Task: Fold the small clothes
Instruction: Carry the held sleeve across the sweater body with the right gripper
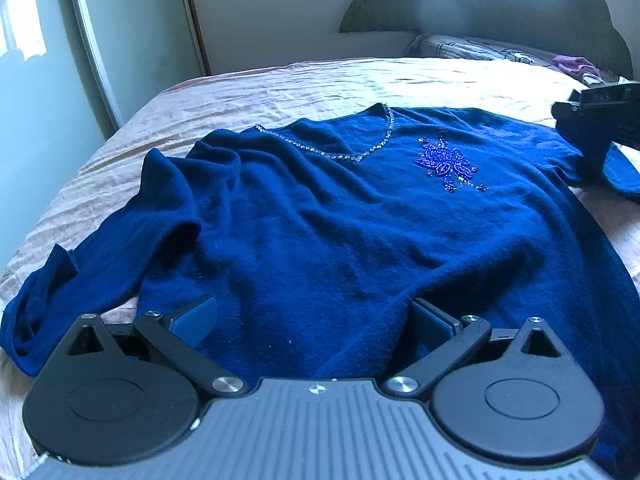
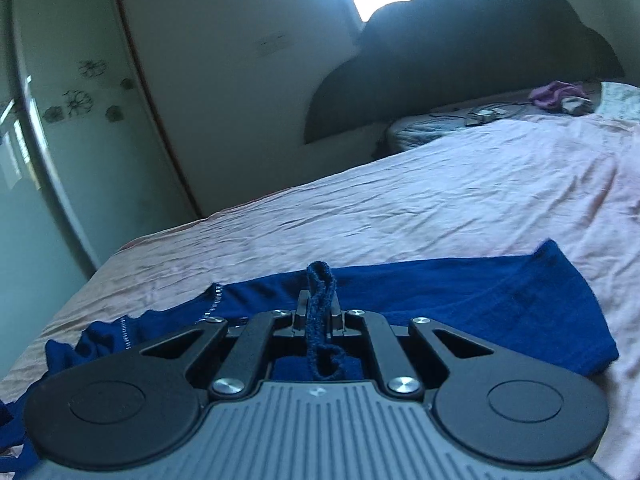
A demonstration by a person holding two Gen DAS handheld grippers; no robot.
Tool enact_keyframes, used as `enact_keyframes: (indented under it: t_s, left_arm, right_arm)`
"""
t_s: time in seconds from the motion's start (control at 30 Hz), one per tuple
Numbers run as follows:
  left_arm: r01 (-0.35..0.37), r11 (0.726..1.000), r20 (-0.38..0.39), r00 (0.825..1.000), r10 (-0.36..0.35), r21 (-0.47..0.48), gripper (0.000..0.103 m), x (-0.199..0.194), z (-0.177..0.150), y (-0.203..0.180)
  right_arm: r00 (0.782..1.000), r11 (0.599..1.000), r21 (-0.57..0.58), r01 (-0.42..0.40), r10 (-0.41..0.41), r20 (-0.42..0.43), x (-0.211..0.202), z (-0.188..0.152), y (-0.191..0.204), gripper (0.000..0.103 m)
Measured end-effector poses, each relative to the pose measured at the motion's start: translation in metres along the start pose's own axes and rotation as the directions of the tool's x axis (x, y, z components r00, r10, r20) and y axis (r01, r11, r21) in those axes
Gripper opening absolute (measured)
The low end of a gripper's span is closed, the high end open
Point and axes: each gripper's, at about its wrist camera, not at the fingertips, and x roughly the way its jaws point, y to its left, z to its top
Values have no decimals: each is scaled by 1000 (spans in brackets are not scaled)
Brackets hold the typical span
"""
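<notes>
- While my right gripper (image 2: 318, 312) pinches a fold of the blue sweater (image 1: 340, 232), its jaws clamped, no fold is finished.
- Sweater lies spread face-up mid-bed (image 1: 280, 84); sleeves unfolded.
- Left gripper (image 1: 312, 320) gapes wide over the hem, holding nothing.

Your right gripper (image 2: 318, 312) is pinching a fold of the blue sweater (image 2: 500, 304)

Its jaws are closing tight on a narrow dark-blue ridge of knit that is standing up between them, while the rest of the sweater is lying spread across the pink bedsheet (image 2: 400, 200), its beaded neckline (image 2: 212, 304) showing at left and a purple cloth (image 2: 554, 94) sitting far off by the headboard (image 2: 460, 60).
</notes>
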Motion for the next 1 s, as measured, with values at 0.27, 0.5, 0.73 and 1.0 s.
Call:
enact_keyframes:
  t_s: [0.27,0.5,0.73,1.0]
  left_arm:
    - [-4,1000,-2,1000,4,-2,103,1,-1,3]
    - [-6,1000,-1,1000,6,-10,103,2,-2,7]
    - [-13,1000,-7,1000,13,-17,103,6,-5,11]
    - [-13,1000,-11,1000,13,-24,103,9,-7,13]
  right_arm:
    - [998,997,-26,-66,65,-20,12,1,33,7]
    - [993,993,-31,-112,111,-37,19,0,54,7]
    - [990,991,-14,-132,131,-57,27,-8,66,7]
    - [984,987,-11,-160,159,-78,32,-19,79,7]
